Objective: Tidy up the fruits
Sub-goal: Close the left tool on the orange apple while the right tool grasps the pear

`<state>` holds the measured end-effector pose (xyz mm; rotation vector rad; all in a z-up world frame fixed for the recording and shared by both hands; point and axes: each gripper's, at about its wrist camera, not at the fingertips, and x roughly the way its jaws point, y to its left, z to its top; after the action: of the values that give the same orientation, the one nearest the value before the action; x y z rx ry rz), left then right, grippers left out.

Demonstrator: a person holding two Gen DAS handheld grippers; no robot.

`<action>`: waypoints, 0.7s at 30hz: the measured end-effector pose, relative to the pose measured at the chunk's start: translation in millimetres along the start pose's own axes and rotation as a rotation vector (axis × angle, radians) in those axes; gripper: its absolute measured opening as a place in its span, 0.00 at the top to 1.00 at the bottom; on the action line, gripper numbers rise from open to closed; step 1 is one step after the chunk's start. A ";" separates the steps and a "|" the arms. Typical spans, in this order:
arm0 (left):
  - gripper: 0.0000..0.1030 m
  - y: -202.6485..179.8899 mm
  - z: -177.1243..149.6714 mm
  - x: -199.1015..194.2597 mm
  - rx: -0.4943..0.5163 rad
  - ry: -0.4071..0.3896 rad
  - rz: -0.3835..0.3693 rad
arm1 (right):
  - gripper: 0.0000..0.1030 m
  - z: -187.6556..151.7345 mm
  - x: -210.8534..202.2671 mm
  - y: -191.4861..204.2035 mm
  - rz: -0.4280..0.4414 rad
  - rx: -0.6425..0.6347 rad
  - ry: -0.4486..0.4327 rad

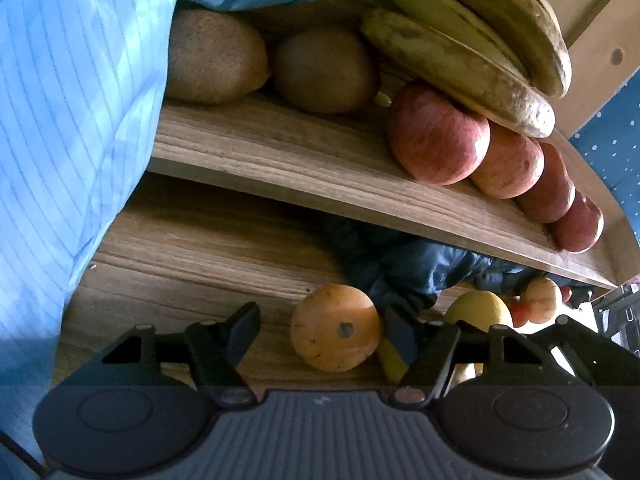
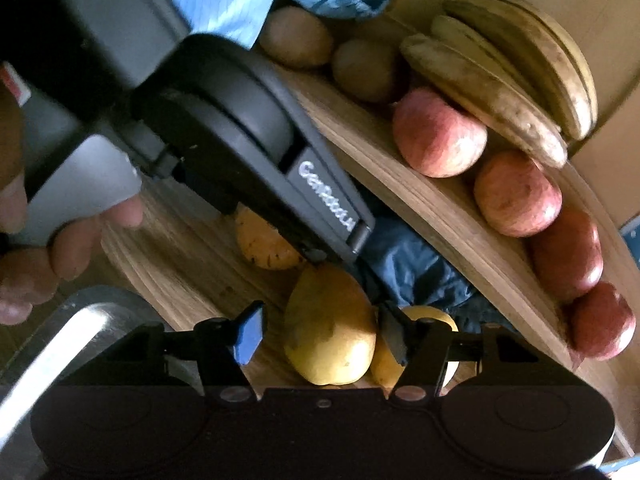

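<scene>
Apples [image 1: 438, 136] and bananas [image 1: 472, 28] fill upper shelf [image 1: 280, 152].

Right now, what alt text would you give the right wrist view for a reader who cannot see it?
The right gripper brackets a yellow mango on a wooden board; its right finger touches the fruit, its left stands clear. Ahead, the left gripper reaches toward an orange. On the shelf behind lie red apples, bananas and brown fruits.

My shelf [image 1: 280, 152] at mid-frame is streaky matt wood; the sleeve [image 1: 72, 120] at left is ribbed blue cloth; my tongs [image 1: 320, 332] are matt black plastic.
</scene>
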<state>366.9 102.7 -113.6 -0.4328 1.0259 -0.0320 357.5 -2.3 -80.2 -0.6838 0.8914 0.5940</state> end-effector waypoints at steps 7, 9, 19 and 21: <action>0.32 9.0 -1.3 -7.3 0.006 0.008 -0.018 | 0.40 2.1 4.7 10.9 -0.025 -0.078 0.028; 0.32 9.4 -3.0 -7.9 0.007 0.004 -0.020 | 0.42 1.2 4.2 12.7 -0.034 -0.082 0.032; 0.50 4.0 -6.8 -4.8 0.006 0.008 -0.063 | 0.46 0.4 5.2 19.7 -0.067 -0.097 0.029; 0.50 4.5 -7.5 -6.3 0.007 0.007 -0.061 | 0.47 0.5 5.3 19.0 -0.064 -0.094 0.028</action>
<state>356.5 105.8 -113.3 -0.4581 1.0194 -0.0919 346.8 11.3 -89.8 -0.8040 0.8681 0.5725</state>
